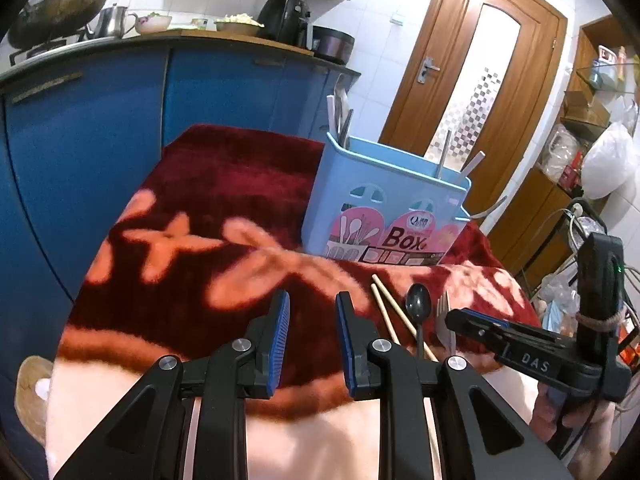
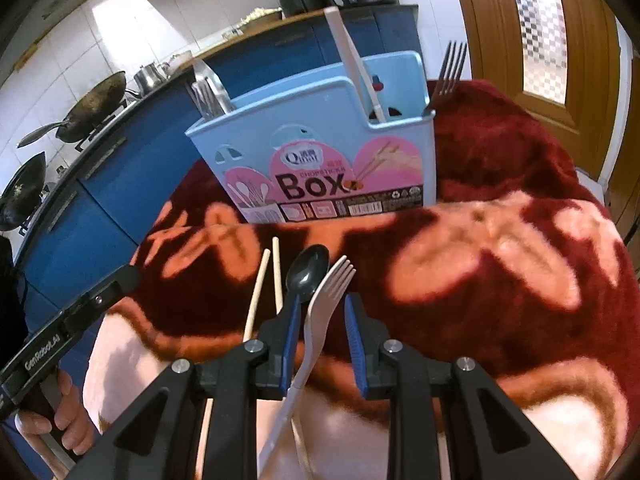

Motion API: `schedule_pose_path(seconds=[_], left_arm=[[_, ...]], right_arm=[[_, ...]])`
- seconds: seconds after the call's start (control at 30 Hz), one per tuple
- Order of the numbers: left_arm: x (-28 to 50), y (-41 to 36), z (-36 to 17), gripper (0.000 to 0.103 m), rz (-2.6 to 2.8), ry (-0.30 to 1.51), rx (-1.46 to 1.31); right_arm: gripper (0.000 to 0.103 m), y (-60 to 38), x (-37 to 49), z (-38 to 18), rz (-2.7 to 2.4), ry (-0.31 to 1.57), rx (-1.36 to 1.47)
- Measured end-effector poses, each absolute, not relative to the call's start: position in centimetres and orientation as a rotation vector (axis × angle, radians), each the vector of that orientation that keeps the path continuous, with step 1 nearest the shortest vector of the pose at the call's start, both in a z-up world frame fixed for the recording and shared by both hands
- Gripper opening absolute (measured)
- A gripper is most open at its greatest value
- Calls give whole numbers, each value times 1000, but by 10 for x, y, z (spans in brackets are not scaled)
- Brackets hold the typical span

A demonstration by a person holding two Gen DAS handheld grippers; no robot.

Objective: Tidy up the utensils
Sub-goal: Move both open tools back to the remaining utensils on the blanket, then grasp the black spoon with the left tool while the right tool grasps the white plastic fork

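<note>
A light blue utensil box (image 1: 384,200) (image 2: 320,140) stands upright on a red patterned blanket (image 1: 200,200) (image 2: 500,260), with metal cutlery and a white handle sticking out of its compartments. In front of it lie two wooden chopsticks (image 1: 386,300) (image 2: 256,292), a black spoon (image 1: 419,304) (image 2: 308,268) and a white fork (image 1: 445,308) (image 2: 332,280). My right gripper (image 2: 324,316) (image 1: 452,316) is open low over the blanket, its fingers either side of the white fork's handle with a gap on both sides. My left gripper (image 1: 312,312) (image 2: 130,276) is open over bare blanket, left of the chopsticks, with nothing between its fingers.
Blue cabinets (image 1: 100,140) run behind the blanket, and their counter carries a wok (image 1: 56,12), a kettle and a black appliance. A wooden door (image 1: 480,80) is behind the box. Shelves with bags (image 1: 592,152) stand at the right. A hand (image 2: 60,412) holds the left gripper's handle.
</note>
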State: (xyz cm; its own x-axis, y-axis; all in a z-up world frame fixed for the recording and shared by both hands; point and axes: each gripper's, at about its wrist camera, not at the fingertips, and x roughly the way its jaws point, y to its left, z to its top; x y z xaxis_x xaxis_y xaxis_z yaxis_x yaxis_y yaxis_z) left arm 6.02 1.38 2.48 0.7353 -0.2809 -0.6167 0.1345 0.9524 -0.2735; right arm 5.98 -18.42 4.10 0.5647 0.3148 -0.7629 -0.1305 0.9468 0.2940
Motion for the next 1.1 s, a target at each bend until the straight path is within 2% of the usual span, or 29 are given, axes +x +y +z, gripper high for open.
schedule_pose_path(seconds=[0.07, 0.13, 0.17, 0.3, 1.1], left_arm=[[60, 13, 23, 24, -234, 717, -217], [60, 12, 22, 24, -237, 720, -215], [60, 12, 21, 24, -241, 722, -216], [62, 8, 21, 24, -253, 734, -211], [89, -82, 14, 24, -438, 891, -58]], right_arm=[[25, -184, 63, 37, 263, 964, 222], [17, -186, 66, 34, 262, 984, 231], [10, -186, 67, 32, 262, 992, 236], [6, -194, 64, 31, 274, 990, 275], [6, -256, 23, 59, 279, 810, 412]])
